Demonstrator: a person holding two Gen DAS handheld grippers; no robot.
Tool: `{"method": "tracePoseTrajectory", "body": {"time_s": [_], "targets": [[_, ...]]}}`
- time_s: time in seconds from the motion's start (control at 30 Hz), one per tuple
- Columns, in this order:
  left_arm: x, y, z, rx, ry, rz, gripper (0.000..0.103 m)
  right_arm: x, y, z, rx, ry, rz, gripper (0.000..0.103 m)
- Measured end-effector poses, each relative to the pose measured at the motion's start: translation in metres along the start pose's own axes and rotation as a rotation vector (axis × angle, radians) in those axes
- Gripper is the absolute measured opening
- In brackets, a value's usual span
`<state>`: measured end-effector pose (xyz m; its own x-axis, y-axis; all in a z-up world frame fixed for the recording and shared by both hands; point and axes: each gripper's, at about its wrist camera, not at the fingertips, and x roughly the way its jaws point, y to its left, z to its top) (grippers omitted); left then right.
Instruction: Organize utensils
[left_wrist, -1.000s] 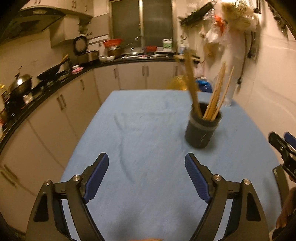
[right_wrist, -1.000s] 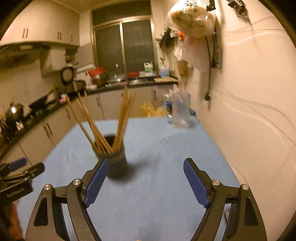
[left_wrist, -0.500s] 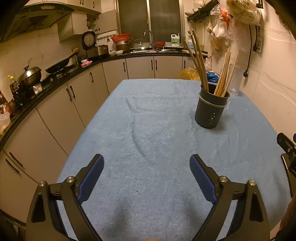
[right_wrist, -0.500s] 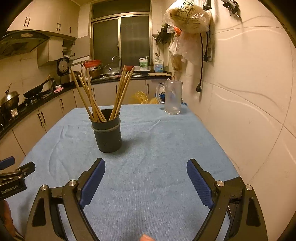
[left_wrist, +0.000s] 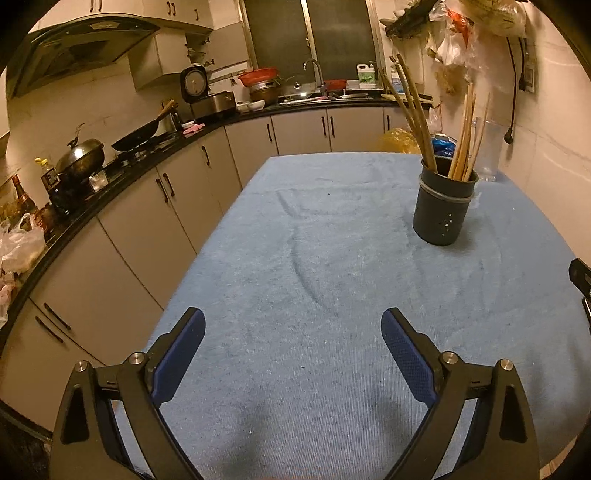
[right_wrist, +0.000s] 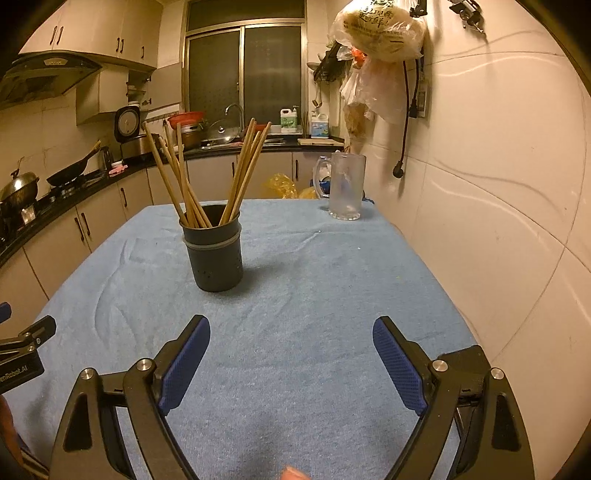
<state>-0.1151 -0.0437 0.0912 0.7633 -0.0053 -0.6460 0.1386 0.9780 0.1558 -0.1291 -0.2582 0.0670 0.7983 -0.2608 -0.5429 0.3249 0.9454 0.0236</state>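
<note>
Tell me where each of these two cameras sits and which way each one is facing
Left wrist view: on the left gripper, low over the blue tablecloth, facing down the table toward the kitchen counter; its own open fingers show, and the right gripper's tip at the right edge.
Right wrist view: on the right gripper, facing the same way, nearer the wall; its open fingers show, and the left gripper at the left edge.
Shared: the dark cup of chopsticks, the glass mug, the tablecloth.
</note>
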Motion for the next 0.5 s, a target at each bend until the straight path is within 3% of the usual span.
{"method": "tracePoseTrajectory", "body": {"time_s": [0.5], "targets": [[-0.0012,-0.0021,-0.0019,0.013,0.002,-0.006,0.095,0.0013,0.0036,-0.0015,-0.011,0.015,0.004,0.093]]}}
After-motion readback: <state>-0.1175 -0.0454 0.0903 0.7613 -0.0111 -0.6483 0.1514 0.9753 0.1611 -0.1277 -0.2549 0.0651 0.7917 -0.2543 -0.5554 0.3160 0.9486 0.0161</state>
